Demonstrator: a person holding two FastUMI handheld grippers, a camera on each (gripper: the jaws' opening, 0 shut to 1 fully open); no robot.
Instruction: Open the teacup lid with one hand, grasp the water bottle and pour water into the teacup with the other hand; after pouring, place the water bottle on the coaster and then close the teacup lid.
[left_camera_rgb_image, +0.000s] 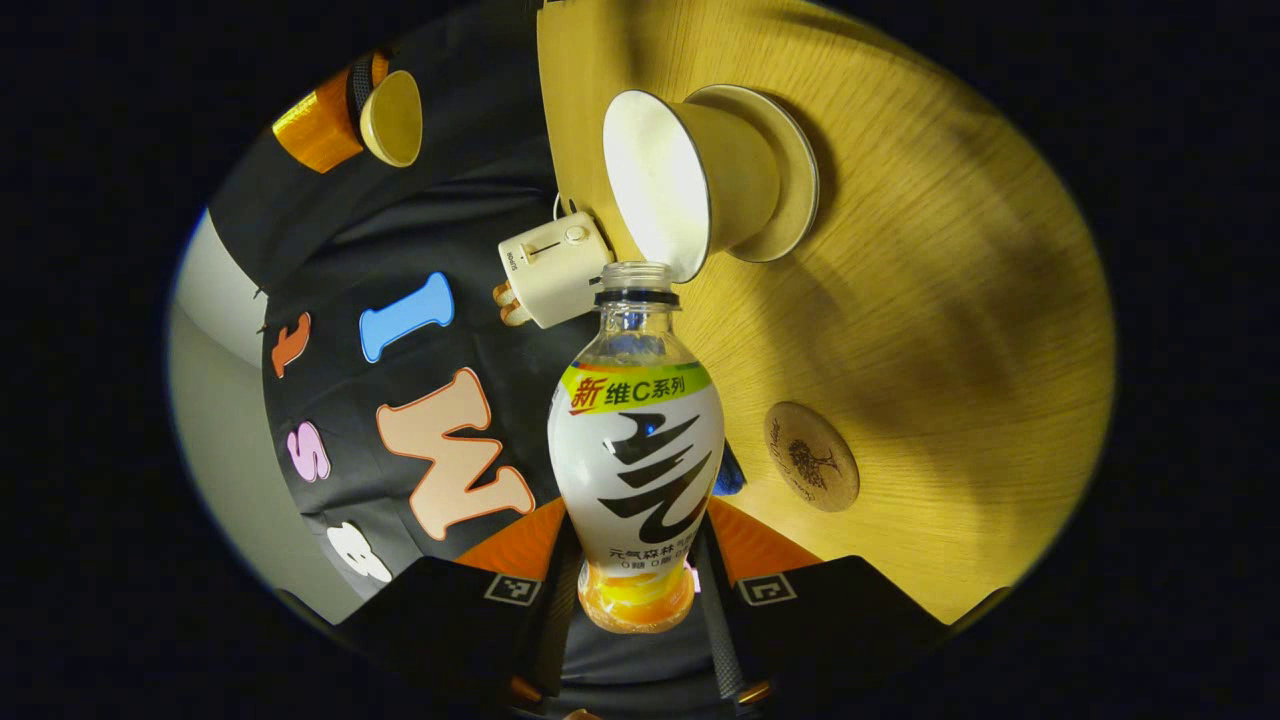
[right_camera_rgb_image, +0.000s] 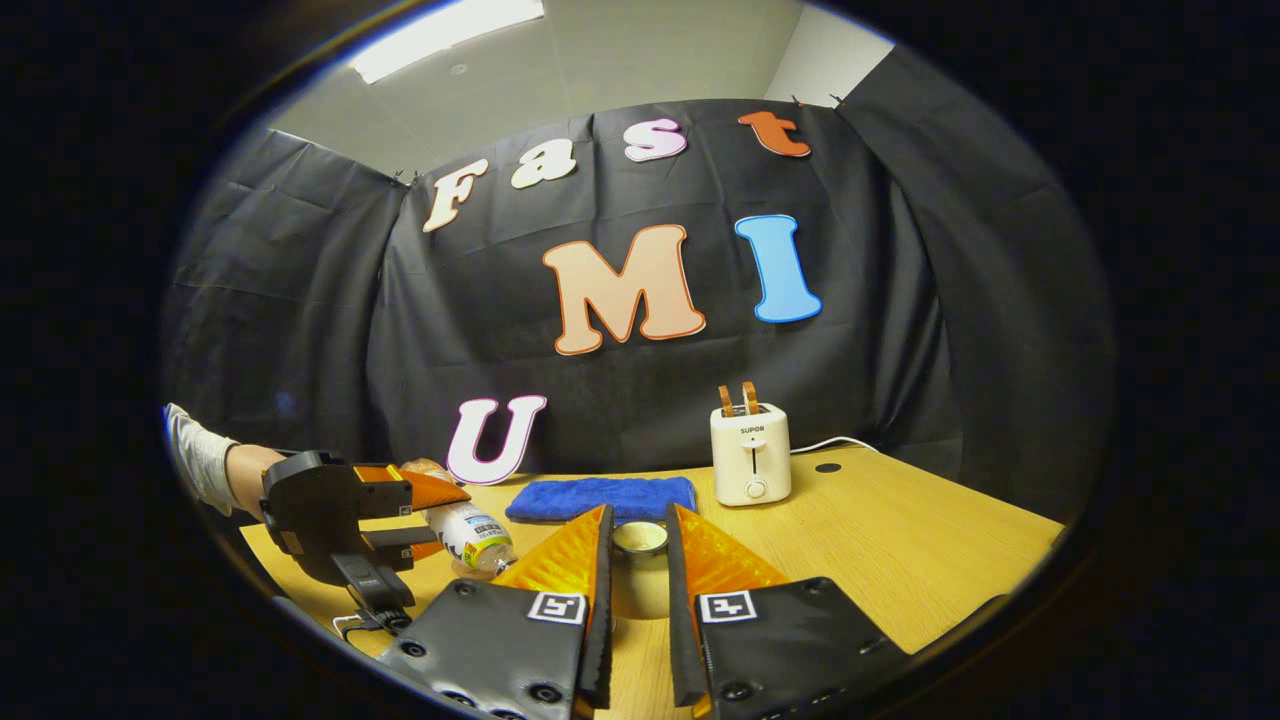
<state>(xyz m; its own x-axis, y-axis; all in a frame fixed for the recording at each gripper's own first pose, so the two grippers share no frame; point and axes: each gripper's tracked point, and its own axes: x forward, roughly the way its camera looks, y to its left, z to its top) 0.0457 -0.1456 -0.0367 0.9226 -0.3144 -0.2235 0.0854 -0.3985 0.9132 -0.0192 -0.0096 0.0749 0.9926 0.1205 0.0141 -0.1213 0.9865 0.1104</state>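
My left gripper (left_camera_rgb_image: 638, 525) is shut on the body of a clear water bottle (left_camera_rgb_image: 636, 440) with a white and yellow label. The bottle has no cap, and its mouth lies at the rim of the cream teacup (left_camera_rgb_image: 690, 180). The teacup stands open on its saucer (left_camera_rgb_image: 795, 170) on the wooden table (left_camera_rgb_image: 960, 300). A round wooden coaster (left_camera_rgb_image: 811, 457) lies bare beside the bottle. My right gripper (right_camera_rgb_image: 640, 515) is shut on the cream teacup lid (right_camera_rgb_image: 640, 540) and holds it above the table. From the right gripper view, the left gripper (right_camera_rgb_image: 400, 500) tilts the bottle (right_camera_rgb_image: 468, 530).
A cream toaster (right_camera_rgb_image: 750, 455) with its cable stands at the back of the table, and a blue folded cloth (right_camera_rgb_image: 600, 497) lies to its left. A sleeved hand (right_camera_rgb_image: 210, 455) holds the left gripper. A small dark hole (right_camera_rgb_image: 827, 467) marks the tabletop near the toaster.
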